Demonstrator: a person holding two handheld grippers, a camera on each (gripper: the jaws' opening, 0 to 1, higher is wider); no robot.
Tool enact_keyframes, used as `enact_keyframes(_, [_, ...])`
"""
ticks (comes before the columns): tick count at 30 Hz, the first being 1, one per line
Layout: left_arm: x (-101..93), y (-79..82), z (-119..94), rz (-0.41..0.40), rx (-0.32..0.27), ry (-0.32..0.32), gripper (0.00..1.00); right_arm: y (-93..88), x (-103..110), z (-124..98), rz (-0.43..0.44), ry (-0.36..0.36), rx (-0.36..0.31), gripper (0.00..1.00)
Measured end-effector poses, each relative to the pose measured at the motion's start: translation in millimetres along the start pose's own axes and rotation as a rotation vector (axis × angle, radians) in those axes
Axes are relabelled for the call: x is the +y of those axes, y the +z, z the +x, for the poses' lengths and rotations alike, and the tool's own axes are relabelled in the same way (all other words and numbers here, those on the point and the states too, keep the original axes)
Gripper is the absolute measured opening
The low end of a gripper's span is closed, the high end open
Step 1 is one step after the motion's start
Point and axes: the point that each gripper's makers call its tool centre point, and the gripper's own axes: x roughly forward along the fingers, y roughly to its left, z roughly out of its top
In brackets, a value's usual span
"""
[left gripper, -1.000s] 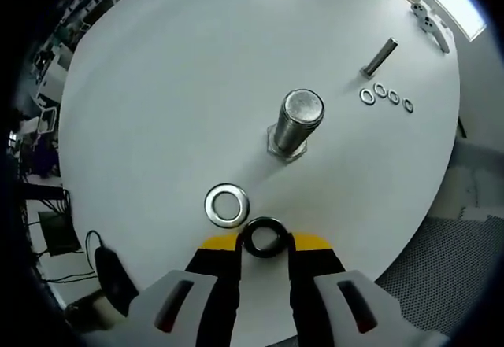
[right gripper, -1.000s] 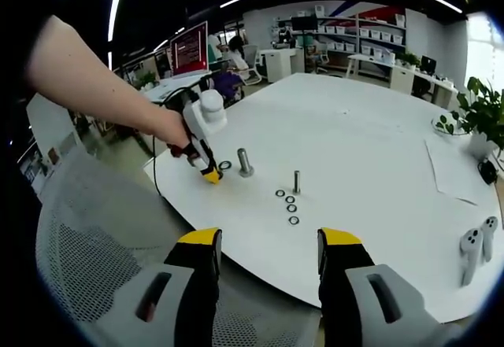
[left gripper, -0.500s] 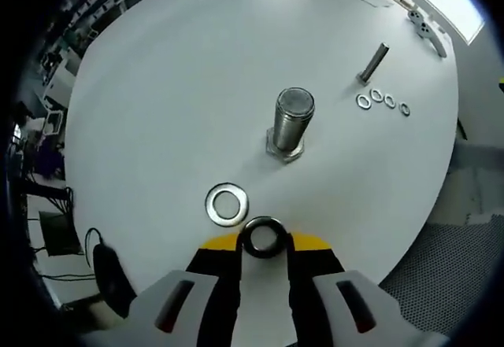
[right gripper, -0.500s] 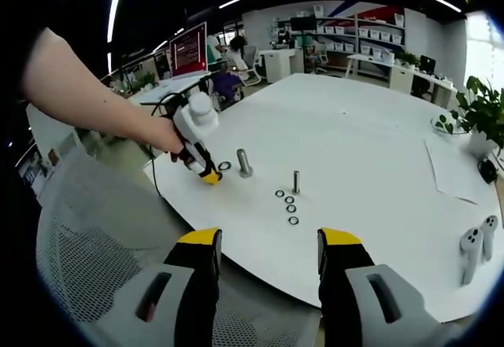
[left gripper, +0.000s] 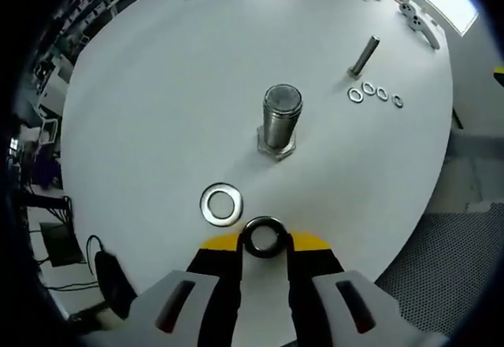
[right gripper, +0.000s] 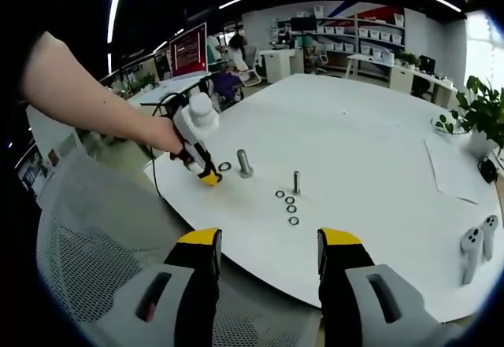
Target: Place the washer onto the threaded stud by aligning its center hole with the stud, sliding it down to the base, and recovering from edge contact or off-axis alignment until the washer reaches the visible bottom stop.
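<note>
Gripping a dark washer (left gripper: 264, 237) between its yellow-tipped jaws at the bottom centre of the left gripper view, the left gripper (left gripper: 264, 246) hovered over a round white table (left gripper: 173, 71). Just up and left of the jaws, a silver washer (left gripper: 221, 204) lay flat on the table. Near the frame's centre, the large threaded stud (left gripper: 279, 120) stood upright on its hex base, apart from both washers. Toward the upper right, a thin bolt (left gripper: 363, 55) stood beside a row of four small washers (left gripper: 375, 94). In the right gripper view, the right gripper (right gripper: 268, 246) sat at the bottom with jaws spread wide and empty, near the table's edge above a mesh chair (right gripper: 87, 260).
</note>
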Motion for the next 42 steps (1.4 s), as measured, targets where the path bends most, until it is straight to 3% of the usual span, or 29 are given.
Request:
enact_keyframes(24, [2.4, 8.5, -4.9, 0.055, 0.003, -0.002, 0.19, 1.0, -0.5, 0.5, 0.005, 0.001, -0.005, 0.51])
enact_keyframes(34, [0.8, 18.3, -17.0, 0.083, -0.020, -0.004, 0.19, 1.1, -0.1, 0.4, 0.006, 0.003, -0.006, 0.51])
enact_keyframes(42, [5.4, 30.3, -27.5, 0.057, -0.065, -0.016, 0.19, 1.0, -0.4, 0.3, 0.008, 0.001, -0.006, 0.51])
